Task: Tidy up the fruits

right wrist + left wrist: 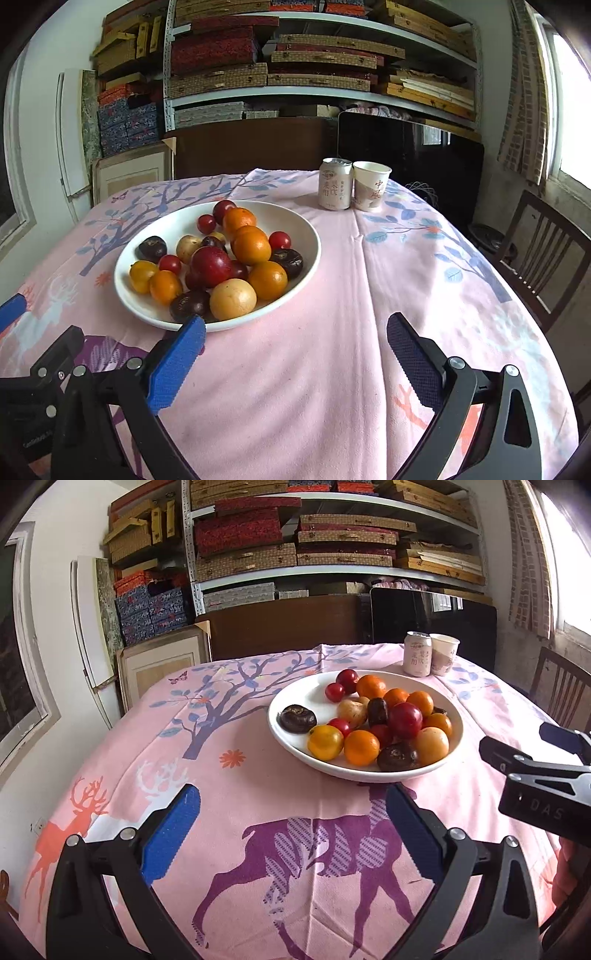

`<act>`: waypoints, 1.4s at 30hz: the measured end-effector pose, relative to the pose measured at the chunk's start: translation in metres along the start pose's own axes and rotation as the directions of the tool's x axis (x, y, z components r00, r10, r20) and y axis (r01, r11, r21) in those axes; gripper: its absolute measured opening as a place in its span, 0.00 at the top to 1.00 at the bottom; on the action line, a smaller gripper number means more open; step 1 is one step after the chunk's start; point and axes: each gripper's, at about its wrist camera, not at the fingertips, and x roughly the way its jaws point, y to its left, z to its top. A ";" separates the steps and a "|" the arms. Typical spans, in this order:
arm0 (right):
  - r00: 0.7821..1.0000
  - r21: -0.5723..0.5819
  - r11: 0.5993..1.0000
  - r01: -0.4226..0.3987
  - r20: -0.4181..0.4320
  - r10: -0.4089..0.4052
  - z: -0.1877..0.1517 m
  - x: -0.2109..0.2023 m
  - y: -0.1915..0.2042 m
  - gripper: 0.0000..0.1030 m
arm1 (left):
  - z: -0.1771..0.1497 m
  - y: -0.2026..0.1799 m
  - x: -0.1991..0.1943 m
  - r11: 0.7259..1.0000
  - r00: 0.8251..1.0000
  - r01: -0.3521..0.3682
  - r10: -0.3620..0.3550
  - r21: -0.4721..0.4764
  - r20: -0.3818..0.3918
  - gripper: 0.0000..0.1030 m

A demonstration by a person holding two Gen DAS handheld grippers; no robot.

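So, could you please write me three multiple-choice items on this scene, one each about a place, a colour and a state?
1. Where does the drink can stand?
A. Inside the plate
B. Right beside the paper cup, beyond the plate
C. On the shelf

2. What colour is the plate that holds the fruit?
A. White
B. Blue
C. Black

3. How are the left gripper and right gripper?
A. Both shut on fruit
B. One holds the can
C. Both open and holding nothing

Answers:
1 B: can and cup stand side by side on the pink tablecloth, past the plate's far edge.
2 A: its rim and bare inner surface are white.
3 C: each wrist view shows blue pads spread wide with only cloth between them.
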 end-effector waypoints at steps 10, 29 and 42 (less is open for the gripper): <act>0.991 -0.027 0.997 0.069 0.113 -0.066 0.001 -0.021 0.003 0.03 | -0.003 0.001 0.008 0.999 0.998 -0.048 0.048 0.009 -0.027 0.04; 0.993 0.012 0.997 0.076 0.087 -0.077 0.001 -0.018 -0.002 0.04 | 0.002 0.016 -0.016 0.995 0.997 0.009 -0.002 -0.096 0.073 0.04; 0.994 0.023 0.998 0.064 0.084 -0.066 0.002 -0.018 -0.003 0.04 | 0.002 0.014 -0.007 0.996 1.000 0.011 -0.008 -0.094 0.024 0.04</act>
